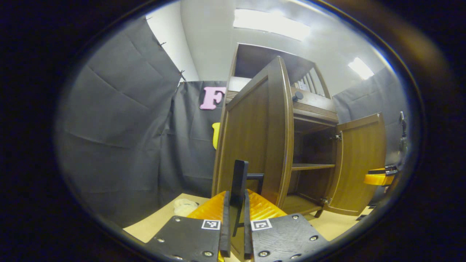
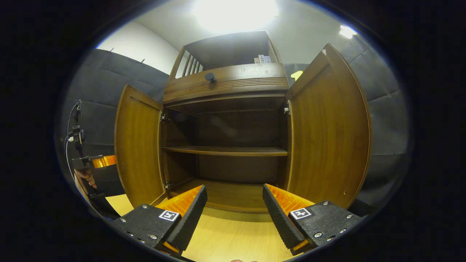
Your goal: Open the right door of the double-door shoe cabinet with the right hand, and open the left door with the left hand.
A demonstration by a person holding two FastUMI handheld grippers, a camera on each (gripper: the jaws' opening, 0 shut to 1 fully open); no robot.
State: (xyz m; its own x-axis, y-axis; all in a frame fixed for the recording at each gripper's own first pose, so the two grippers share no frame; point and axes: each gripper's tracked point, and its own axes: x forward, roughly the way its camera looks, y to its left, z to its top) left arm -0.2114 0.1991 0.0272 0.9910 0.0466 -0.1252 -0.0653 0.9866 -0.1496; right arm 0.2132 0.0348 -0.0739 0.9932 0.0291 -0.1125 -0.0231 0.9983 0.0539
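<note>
Left claw (image 1: 236,218) clamped on the dark handle (image 1: 240,182) of the left door (image 1: 255,138), handle's long axis upright, door swung well out edge-on just ahead; right claw (image 2: 235,209) spread wide, empty, facing the open shoe cabinet (image 2: 229,151); beyond, right door (image 2: 324,134) swung out, apart from its fingers; release likely next

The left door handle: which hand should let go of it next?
Left. The left gripper has its fingers shut on the left door's handle; the right gripper hangs open, holding nothing.
</note>
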